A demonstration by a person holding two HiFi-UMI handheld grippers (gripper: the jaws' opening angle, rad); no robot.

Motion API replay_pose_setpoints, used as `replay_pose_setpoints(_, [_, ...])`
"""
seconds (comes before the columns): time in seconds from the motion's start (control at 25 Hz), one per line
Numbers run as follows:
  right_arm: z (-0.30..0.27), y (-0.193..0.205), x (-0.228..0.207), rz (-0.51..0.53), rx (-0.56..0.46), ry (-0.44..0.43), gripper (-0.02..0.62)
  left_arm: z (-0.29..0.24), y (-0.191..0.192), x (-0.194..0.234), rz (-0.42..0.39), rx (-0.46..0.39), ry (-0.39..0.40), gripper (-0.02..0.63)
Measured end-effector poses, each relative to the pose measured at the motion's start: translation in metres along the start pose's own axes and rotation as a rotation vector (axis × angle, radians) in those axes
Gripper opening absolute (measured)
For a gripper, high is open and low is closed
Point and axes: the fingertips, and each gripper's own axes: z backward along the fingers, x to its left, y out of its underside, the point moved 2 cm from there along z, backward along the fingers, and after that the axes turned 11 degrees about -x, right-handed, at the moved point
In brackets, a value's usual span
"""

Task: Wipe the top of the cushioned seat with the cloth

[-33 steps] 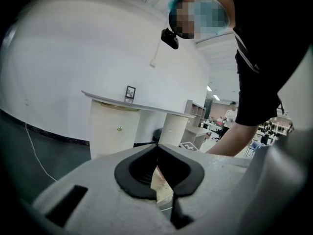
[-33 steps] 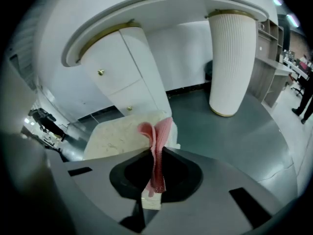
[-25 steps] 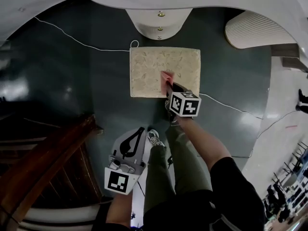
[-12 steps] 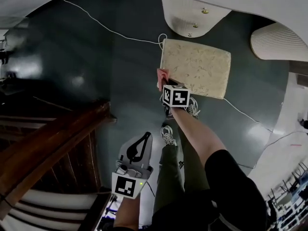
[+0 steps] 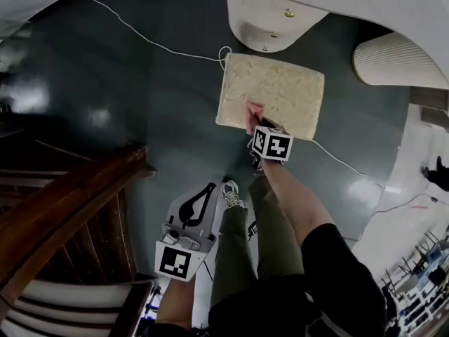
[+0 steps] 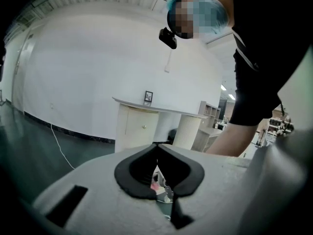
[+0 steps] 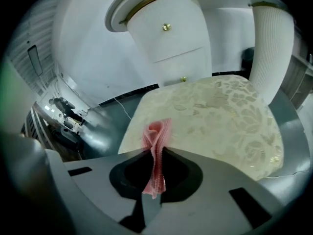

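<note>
The cushioned seat [image 5: 272,95] is a cream square with a leaf pattern, standing on the dark floor; it fills the right gripper view [image 7: 210,116]. My right gripper [image 5: 254,121] is shut on a pink cloth [image 5: 252,112], which hangs over the seat's near edge. In the right gripper view the cloth [image 7: 157,146] stands pinched between the jaws, its top over the cushion. My left gripper [image 5: 196,209] is held low by my legs, away from the seat, jaws closed with nothing held [image 6: 156,173].
A white cabinet [image 5: 273,16] with brass knobs stands just behind the seat. A ribbed white column [image 5: 393,51] is at the right. A white cable [image 5: 140,34] runs across the floor. Dark wooden furniture [image 5: 70,216] lies at the left.
The right gripper with the cloth has moved from the seat's left corner back over the near edge of the cushion. The left gripper stays low.
</note>
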Motion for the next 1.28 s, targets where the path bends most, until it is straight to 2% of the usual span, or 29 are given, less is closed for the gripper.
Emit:
replay_pose_setpoints(0.32, [0.067, -0.010, -0.145, -0.062, -0.021, 0.222, 0.026, -0.049, -0.001, -0.029, -0.004, 0.011, 0.135, 0.017])
replay_pose_setpoints(0.6, [0.105, -0.008, -0.239, -0.165, -0.033, 0.401, 0.026, -0.094, 0.003, -0.055, -0.012, 0.027, 0.233, 0.017])
replay_pose_setpoints(0.72, [0.118, -0.003, -0.266, -0.192, -0.023, 0.451, 0.026, -0.112, 0.005, -0.065, -0.015, 0.036, 0.266, 0.017])
replay_pose_setpoints(0.92, [0.129, 0.004, -0.274, -0.242, -0.036, 0.460, 0.026, -0.128, 0.006, -0.075, -0.028, 0.048, 0.299, 0.017])
replay_pose_setpoints(1.28, [0.147, -0.020, -0.222, -0.347, -0.144, 0.366, 0.026, -0.138, -0.019, -0.084, -0.051, 0.028, 0.299, 0.017])
